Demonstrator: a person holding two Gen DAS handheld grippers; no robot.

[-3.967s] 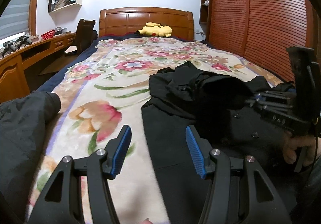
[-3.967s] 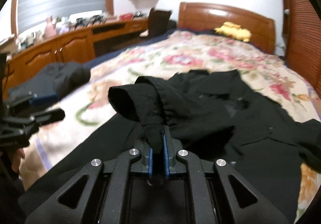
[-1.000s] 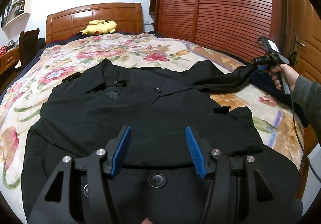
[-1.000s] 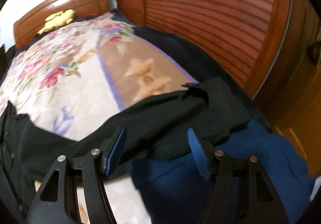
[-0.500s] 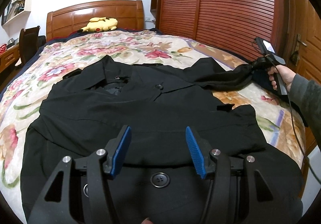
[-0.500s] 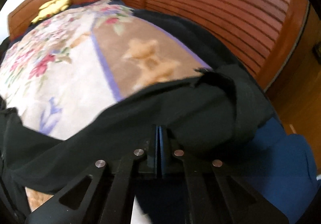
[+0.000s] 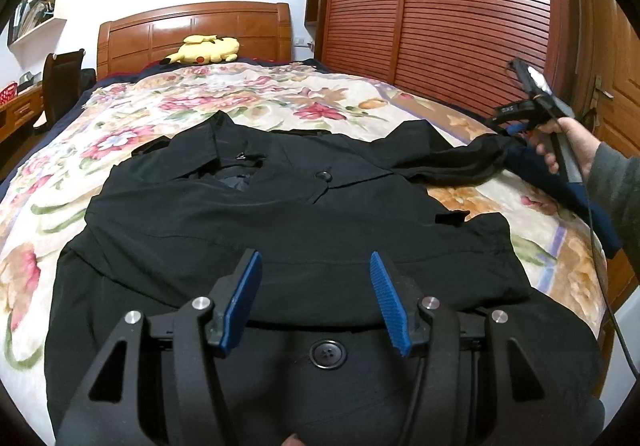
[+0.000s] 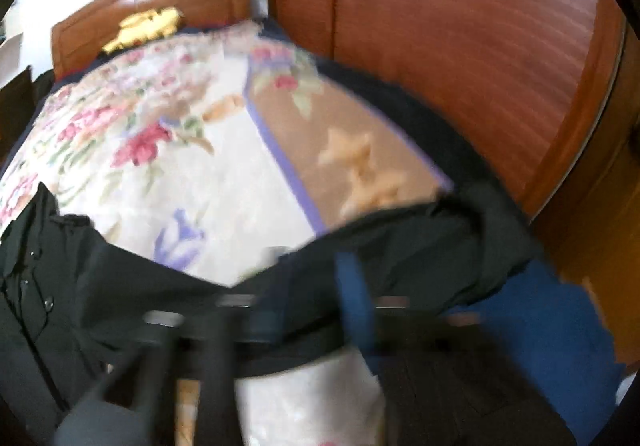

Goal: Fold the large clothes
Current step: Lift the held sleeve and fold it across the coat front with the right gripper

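A black buttoned coat (image 7: 280,214) lies front up on the floral bedspread (image 7: 168,102), collar toward the headboard. My left gripper (image 7: 316,286) is open and empty, low over the coat's lower front. The coat's right sleeve (image 7: 460,162) stretches toward the bed's right edge, where my right gripper (image 7: 510,128) meets its cuff. In the right wrist view the sleeve (image 8: 400,246) crosses in front of the blurred right gripper (image 8: 312,310); its jaws are smeared by motion and their state does not show.
A yellow plush toy (image 7: 204,50) lies by the wooden headboard (image 7: 192,30). Slatted wardrobe doors (image 7: 440,14) run close along the bed's right side. A blue cloth (image 8: 532,326) hangs at the bed's right edge under the sleeve. A chair (image 7: 60,86) stands at far left.
The right gripper closed on the sleeve cuff half a second ago and is now moving fast, blurring its view. The left gripper has stayed open over the coat's lower front.
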